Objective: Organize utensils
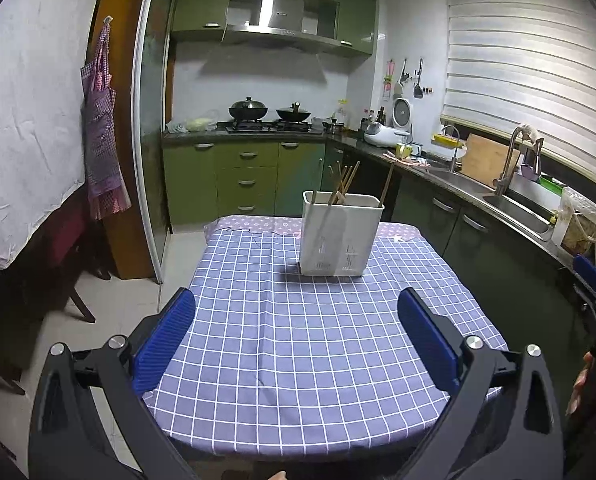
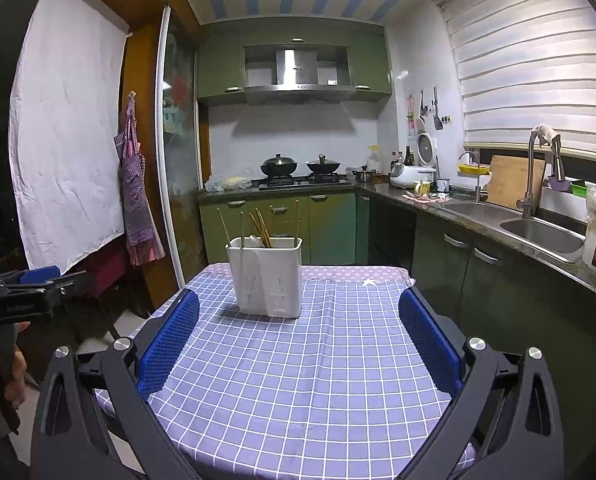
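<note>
1. The left gripper (image 1: 296,334) hung over the near part of the checked tablecloth (image 1: 298,360), its blue pads (image 1: 166,340) spread wide with nothing between them.
2. The right gripper (image 2: 298,340) hung likewise over the cloth, jaws wide apart and empty.
3. The white utensil holder (image 1: 340,238) stood upright toward the far end of the table, well apart from both grippers.
4. Several wooden chopsticks (image 1: 344,184) stood in the holder, leaning at different angles, and one leaned at its right corner.
5. Behind the table, two woks (image 2: 280,166) sat on the stove, and a sink (image 2: 542,234) ran along the right counter.
</note>
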{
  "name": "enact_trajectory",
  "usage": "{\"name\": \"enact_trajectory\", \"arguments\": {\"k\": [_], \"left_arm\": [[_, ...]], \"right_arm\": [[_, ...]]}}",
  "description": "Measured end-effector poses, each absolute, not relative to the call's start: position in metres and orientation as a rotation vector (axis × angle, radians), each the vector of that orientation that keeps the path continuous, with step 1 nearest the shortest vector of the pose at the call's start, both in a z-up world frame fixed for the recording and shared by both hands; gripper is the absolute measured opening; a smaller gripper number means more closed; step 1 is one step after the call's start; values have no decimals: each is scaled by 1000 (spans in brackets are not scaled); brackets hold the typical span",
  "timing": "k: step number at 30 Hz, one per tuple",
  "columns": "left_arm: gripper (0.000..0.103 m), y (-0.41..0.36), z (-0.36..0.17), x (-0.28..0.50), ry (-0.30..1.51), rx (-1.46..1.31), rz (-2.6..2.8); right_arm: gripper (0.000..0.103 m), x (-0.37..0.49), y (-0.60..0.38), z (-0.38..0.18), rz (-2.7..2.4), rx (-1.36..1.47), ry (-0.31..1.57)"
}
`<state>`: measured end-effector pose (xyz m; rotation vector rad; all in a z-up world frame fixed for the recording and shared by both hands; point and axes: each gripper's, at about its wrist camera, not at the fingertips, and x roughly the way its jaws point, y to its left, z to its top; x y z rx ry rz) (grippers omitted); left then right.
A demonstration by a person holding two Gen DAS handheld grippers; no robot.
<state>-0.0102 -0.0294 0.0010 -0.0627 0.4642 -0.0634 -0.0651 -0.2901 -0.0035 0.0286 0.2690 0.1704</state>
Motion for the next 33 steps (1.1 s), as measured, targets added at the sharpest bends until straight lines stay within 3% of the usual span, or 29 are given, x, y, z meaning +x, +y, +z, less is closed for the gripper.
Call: {"name": "enact_trajectory", "arguments": {"k": [33], "left_arm": [[96,-36,2,-7,473,-46,-48]], "right_arm": [[98,-56,-282,-2,165,18,287]]}}
